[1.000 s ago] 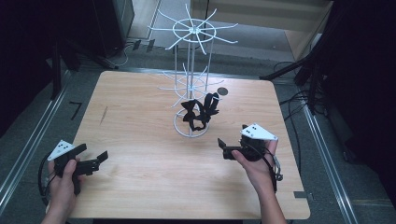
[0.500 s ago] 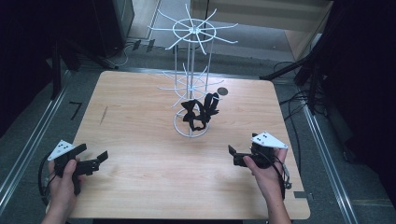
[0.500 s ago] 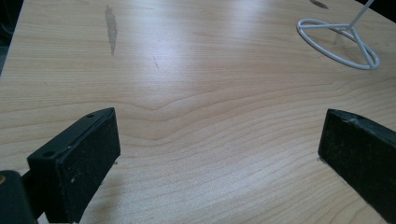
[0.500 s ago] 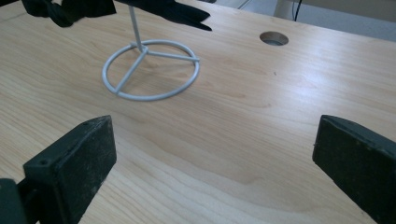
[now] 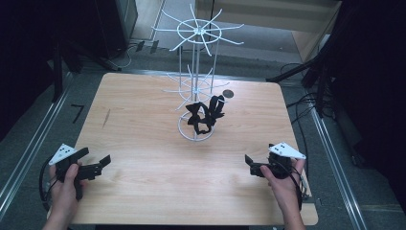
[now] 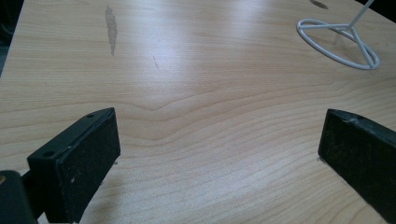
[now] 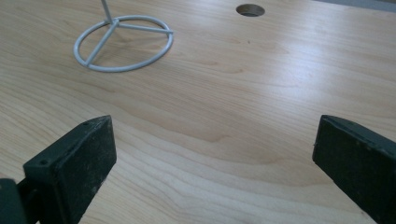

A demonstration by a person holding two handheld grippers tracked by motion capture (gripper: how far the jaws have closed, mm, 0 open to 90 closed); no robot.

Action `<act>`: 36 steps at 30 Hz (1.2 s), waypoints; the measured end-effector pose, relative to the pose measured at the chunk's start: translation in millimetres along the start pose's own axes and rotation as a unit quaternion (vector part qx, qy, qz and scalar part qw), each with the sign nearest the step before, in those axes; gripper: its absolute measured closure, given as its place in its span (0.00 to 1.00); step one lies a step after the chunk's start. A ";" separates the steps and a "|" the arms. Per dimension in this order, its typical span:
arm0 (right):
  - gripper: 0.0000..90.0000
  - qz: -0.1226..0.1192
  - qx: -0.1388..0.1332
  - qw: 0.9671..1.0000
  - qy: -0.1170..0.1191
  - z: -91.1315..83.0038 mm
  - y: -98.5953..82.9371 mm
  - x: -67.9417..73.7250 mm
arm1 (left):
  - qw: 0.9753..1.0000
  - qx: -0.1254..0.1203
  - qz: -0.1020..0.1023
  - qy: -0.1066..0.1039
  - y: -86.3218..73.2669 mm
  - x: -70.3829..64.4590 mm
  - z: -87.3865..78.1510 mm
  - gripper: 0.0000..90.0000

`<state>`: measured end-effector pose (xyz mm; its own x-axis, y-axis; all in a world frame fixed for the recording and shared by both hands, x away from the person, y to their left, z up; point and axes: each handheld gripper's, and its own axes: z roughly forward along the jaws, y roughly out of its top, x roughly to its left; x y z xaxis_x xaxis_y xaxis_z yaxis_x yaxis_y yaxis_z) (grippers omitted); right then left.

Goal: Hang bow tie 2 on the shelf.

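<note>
wooden table point(image 5: 143, 124); white wire rack point(image 5: 196, 86) holds black straps point(image 5: 206, 115).

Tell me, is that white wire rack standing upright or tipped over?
Upright. The white wire rack stands on its ring base flat on the table, pole vertical.

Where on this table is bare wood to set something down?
The near strip between the left hand-held gripper and the right hand-held gripper is bare, as is the table's left side. The middle is crowded: white wire stand with black straps.
</note>
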<state>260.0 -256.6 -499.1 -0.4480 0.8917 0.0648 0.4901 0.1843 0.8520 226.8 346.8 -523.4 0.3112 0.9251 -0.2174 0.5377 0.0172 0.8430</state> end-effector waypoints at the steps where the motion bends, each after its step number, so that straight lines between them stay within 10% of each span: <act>1: 0.00 0.003 -0.001 1.000 -0.001 -0.7 -1.8 -2.0 | 1.000 0.000 0.000 0.000 0.0 0.0 0.0 0.00; 36: 0.00 0.066 0.018 0.997 -0.025 -43.5 -62.6 -57.6 | 1.000 -0.001 0.000 0.000 -0.1 -0.1 -0.1 0.00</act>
<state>222.6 -337.5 -533.5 -0.3398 0.9286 0.1491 0.5699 0.0772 0.8181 226.7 346.7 -523.4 0.3106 0.9252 -0.2179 0.5371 0.0183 0.8433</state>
